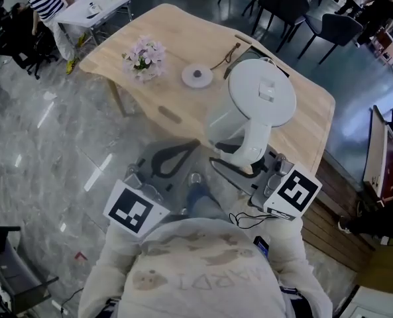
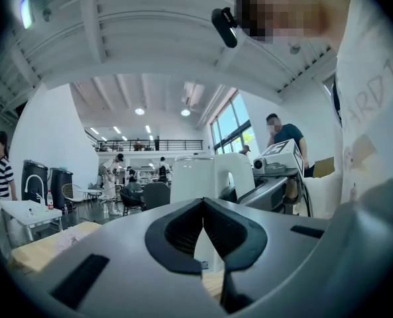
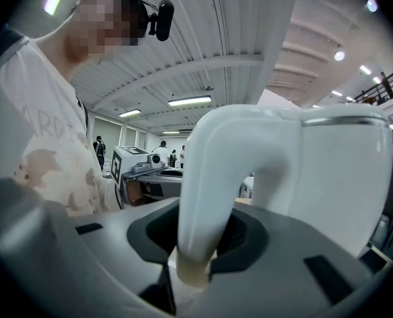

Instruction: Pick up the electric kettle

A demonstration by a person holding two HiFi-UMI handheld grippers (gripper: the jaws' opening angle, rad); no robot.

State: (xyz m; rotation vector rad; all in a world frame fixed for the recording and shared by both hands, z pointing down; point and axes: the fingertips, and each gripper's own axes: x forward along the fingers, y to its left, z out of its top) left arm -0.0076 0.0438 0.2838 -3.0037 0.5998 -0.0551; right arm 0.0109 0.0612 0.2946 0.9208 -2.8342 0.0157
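The white electric kettle [image 1: 259, 98] hangs in the air at the table's near edge, lid up, off its round base [image 1: 197, 75]. My right gripper [image 1: 239, 164] is shut on the kettle's handle [image 3: 209, 177], which fills the gap between its dark pads [image 3: 249, 240]. The kettle body [image 3: 342, 171] rises just beyond them. My left gripper [image 1: 193, 146] is held beside the kettle, on its left, shut with nothing in it. In the left gripper view its pads [image 2: 176, 227] meet at the tip, and the kettle [image 2: 193, 177] shows just past them.
The light wooden table [image 1: 302, 131] carries a small bunch of pale flowers [image 1: 144, 57] and the base's cord [image 1: 226, 57]. Dark chairs [image 1: 335, 28] stand behind it, a white table [image 1: 93, 8] with a seated person at the far left. Glossy grey floor lies on the left.
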